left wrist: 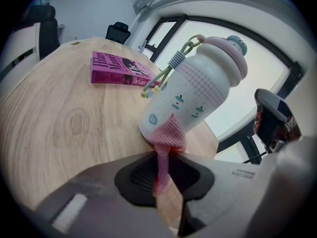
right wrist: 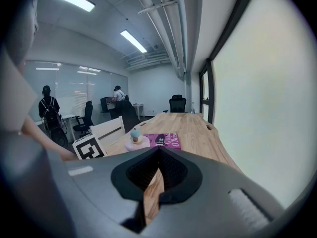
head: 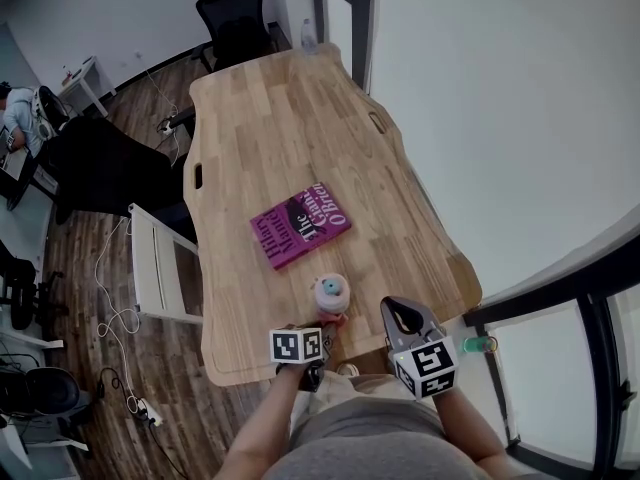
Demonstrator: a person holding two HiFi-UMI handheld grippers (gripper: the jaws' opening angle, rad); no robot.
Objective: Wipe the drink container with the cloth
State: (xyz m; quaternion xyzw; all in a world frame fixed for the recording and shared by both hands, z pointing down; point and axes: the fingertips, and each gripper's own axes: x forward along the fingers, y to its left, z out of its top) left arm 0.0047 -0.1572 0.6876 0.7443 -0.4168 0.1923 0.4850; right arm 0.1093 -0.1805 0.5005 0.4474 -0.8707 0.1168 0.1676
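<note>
Fingers of the left gripper point(left wrist: 168, 153) are clamped on the soft pink cloth point(left wrist: 168, 135), bunched against the base of the drink container point(left wrist: 195, 90) just ahead of them on the surface point(left wrist: 64, 118). Right gripper point(right wrist: 159, 150): fingers together, empty. That smooth bottle looks light and tippy, so steady it around mid-body.

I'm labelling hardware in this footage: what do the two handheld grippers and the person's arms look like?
The left gripper and right gripper match: broad grey jaws, black ribbed pads around an oval hollow. Each carries a white cube printed with black square markers. No sleeves show on the forearms; the person wears grey.
</note>
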